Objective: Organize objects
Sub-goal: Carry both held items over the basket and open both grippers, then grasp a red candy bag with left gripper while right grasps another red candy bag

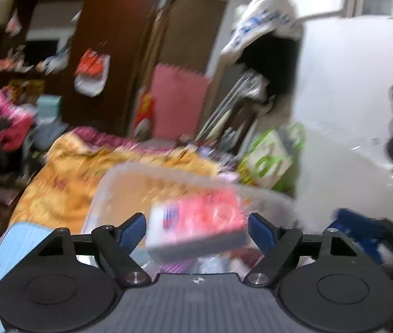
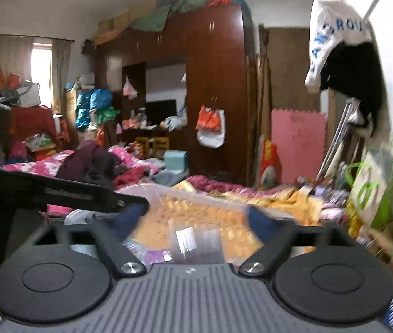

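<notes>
A clear plastic bin (image 1: 129, 177) lies on a yellow-orange blanket (image 1: 65, 166) on the bed. In the blurred left wrist view, a red and white box (image 1: 196, 224) sits between the wide-apart fingers of my left gripper (image 1: 196, 230), over the bin's near edge; no finger touches it. In the right wrist view, my right gripper (image 2: 196, 216) is open above the same bin (image 2: 168, 194), with small clear packets (image 2: 196, 238) below it. The other gripper (image 2: 57, 191) reaches in from the left.
A light blue object (image 1: 15, 247) lies at the lower left. A green and white bag (image 2: 374, 188) and clutter stand at the right by the white wall. A pink foam mat (image 2: 297, 144), a dark wardrobe (image 2: 213, 83) and piled bedding (image 2: 85, 163) lie beyond.
</notes>
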A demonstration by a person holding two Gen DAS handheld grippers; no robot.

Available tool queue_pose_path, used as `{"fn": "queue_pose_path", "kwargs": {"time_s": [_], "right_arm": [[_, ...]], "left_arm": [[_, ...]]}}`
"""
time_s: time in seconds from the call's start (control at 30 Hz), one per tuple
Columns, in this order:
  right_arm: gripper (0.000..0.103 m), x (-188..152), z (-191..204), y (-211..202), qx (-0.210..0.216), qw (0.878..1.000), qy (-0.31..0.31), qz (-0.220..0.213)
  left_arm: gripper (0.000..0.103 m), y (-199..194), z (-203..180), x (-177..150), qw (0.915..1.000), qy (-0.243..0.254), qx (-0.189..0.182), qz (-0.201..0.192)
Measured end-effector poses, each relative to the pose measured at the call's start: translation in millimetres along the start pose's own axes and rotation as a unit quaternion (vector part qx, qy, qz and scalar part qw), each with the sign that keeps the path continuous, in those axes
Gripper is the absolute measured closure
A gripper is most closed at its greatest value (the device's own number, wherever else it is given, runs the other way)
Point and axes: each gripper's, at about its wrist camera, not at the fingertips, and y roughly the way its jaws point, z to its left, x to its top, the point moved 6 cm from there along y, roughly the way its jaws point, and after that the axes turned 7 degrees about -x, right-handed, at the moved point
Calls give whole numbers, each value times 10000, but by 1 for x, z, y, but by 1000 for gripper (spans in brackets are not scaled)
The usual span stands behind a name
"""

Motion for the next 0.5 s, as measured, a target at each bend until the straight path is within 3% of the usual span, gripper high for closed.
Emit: {"fn": "queue_pose_path", "kwargs": {"time_s": [0.07, 0.17, 0.27, 0.4, 0.5], "right_arm": [[2, -4, -4, -10, 135, 9998, 166, -55], [0, -12, -7, -35, 303, 9990, 331, -47], [0, -33, -2, -67, 492, 9986, 190, -57], [0, -89, 8, -107, 383, 9990, -234, 9], [2, -135, 12, -120, 482, 9980, -320, 252]], "left_arm": [[20, -4, 1, -4, 9999, 45, -85, 48], [20, -28, -3, -9, 9992, 190, -289, -177], [12, -59, -12, -32, 9973, 556, -405, -259], [12, -78, 1, -82, 9966, 824, 34, -12], [12, -69, 22, -109, 9981, 497, -97, 357]]}}
